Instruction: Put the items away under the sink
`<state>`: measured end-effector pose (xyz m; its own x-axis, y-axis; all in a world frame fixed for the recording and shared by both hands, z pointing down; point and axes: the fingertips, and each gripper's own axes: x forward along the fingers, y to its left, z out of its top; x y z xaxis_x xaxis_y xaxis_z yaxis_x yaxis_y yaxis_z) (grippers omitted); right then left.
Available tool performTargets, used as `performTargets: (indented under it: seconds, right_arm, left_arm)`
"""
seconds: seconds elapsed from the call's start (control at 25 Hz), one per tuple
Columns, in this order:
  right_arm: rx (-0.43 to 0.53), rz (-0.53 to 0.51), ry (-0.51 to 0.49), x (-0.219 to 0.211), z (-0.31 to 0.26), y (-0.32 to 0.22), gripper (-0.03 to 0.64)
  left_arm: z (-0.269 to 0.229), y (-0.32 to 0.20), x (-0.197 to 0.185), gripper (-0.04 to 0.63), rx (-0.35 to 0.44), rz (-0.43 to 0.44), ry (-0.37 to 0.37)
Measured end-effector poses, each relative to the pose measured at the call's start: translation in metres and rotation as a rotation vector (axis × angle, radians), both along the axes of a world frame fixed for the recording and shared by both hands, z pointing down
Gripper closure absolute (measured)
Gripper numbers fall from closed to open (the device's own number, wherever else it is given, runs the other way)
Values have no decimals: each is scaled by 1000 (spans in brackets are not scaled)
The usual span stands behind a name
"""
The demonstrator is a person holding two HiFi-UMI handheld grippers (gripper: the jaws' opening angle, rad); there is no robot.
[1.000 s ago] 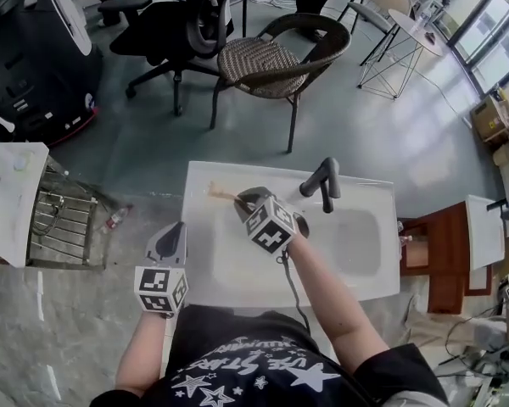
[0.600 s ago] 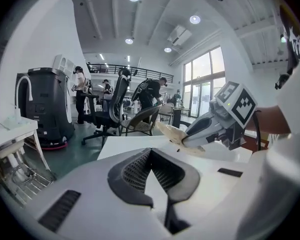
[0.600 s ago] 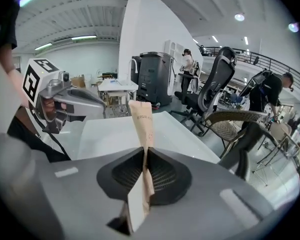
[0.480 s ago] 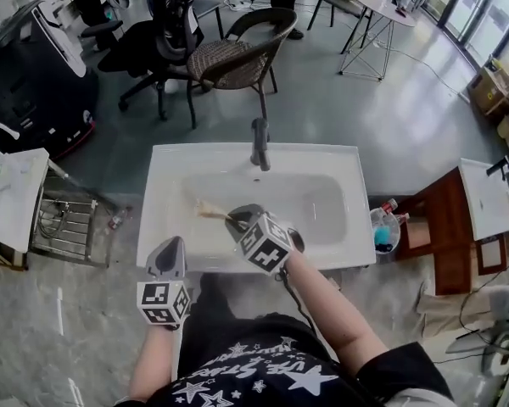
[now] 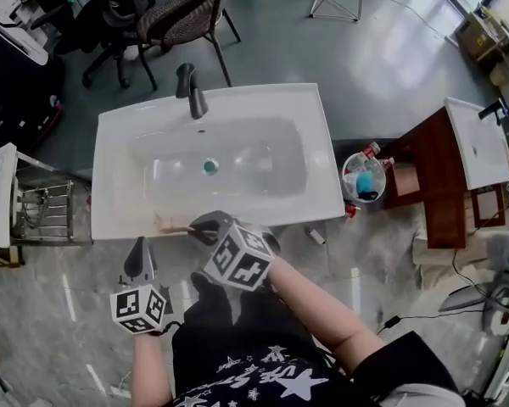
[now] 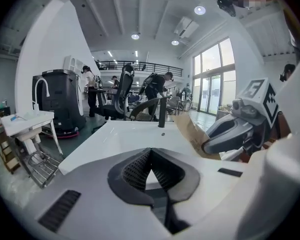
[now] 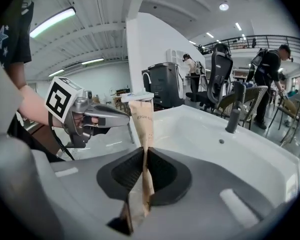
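Note:
My right gripper (image 5: 198,227) is shut on a flat brown paper pouch (image 5: 170,225), held over the front left rim of the white sink (image 5: 322,185). In the right gripper view the pouch (image 7: 141,126) stands upright, pinched between the two pads, with printed lettering near its top. My left gripper (image 5: 139,251) hangs just in front of the sink's front edge, left of the right one. Its pads meet at the tips in the left gripper view (image 6: 151,153), with nothing between them. That view also shows the pouch (image 6: 192,133) and the right gripper (image 6: 235,131) to the right.
A dark faucet (image 5: 190,87) stands at the basin's far rim, with a drain (image 5: 209,166) in the bowl. A bin with bottles (image 5: 361,181) and a wooden cabinet (image 5: 424,172) stand right of the sink. A metal rack (image 5: 42,212) is to the left, and chairs (image 5: 178,19) beyond.
Both grippers have drawn back from over the basin to the sink's front edge, the right one still carrying the pouch. The head view has moved back and tilted over the sink.

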<state>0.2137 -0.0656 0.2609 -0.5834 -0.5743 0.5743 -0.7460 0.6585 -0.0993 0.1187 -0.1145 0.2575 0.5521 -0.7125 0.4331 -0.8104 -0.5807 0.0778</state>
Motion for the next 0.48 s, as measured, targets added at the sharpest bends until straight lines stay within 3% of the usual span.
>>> performTargets:
  seconds: [0.16,0.28,0.48]
  right_arm:
    - [-20,-15,-16,5,18,27,588]
    - [-96,-34,-25,-5,42,45,588]
    - [-216,-54,42,-25,107,81,588]
  left_arm:
    - [16,20,7,586,-17,-27,2]
    - [32,35,1,586,-54,-52,14]
    - [57,67,-39,586,-85,-169,45]
